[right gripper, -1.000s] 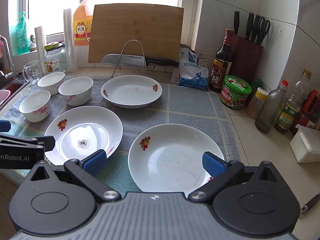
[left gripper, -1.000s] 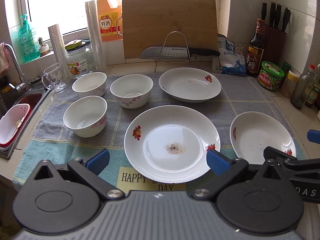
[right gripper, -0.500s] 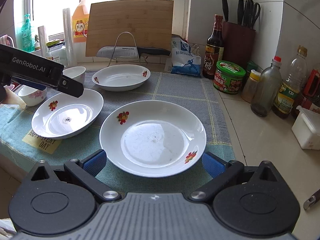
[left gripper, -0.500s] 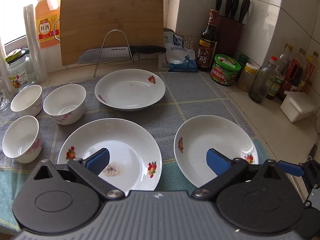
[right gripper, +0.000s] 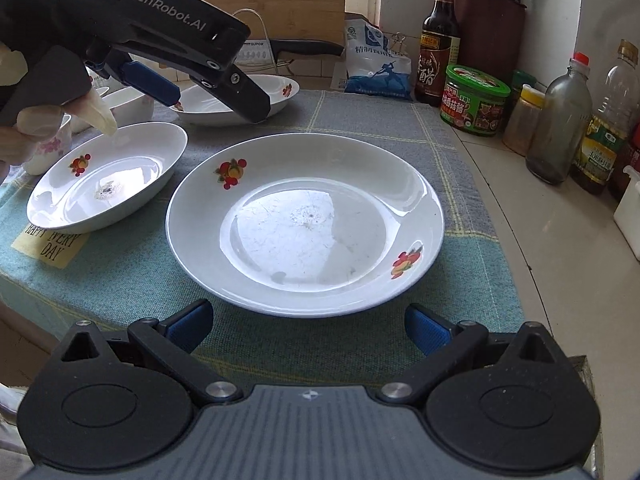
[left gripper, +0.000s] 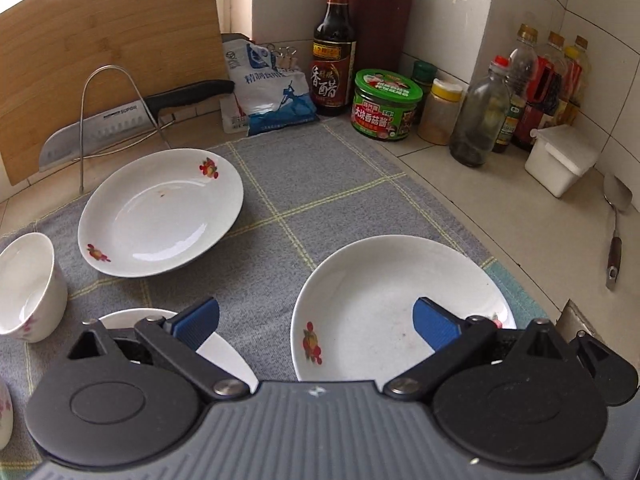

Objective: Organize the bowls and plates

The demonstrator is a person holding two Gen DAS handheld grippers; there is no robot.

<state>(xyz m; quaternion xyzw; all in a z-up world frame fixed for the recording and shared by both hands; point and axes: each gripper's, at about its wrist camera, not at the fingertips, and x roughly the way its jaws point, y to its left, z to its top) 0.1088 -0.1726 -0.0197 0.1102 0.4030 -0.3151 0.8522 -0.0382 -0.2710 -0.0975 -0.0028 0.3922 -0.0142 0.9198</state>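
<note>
Bowl (left gripper: 26,286): I see one white bowl at the far left edge of my left wrist view, upright on the cloth (left gripper: 320,184).
Left plate (right gripper: 106,180): on the cloth's teal end, with a dark smudge at its centre; my left tongs hang over it.
Left tongs (left gripper: 316,322): released, blue pads spread wide, nothing between them (my right camera shows them from the side, held up above the plates).
Back plate (left gripper: 160,212): farther up the cloth, in front of the wire rack (left gripper: 116,112) and knife (left gripper: 132,116), well apart from both tongs.
Near plate (right gripper: 306,222): flat on the cloth, fruit prints on the rim, just ahead of my right tongs; the left tongs' right pad overlaps it in the left view.
Right tongs (right gripper: 308,328): released too, pads wide, low at the cloth's front edge, not touching the plate.
Jars (left gripper: 387,104): green-lidded tub and bottles stand along the wall at right.
</note>
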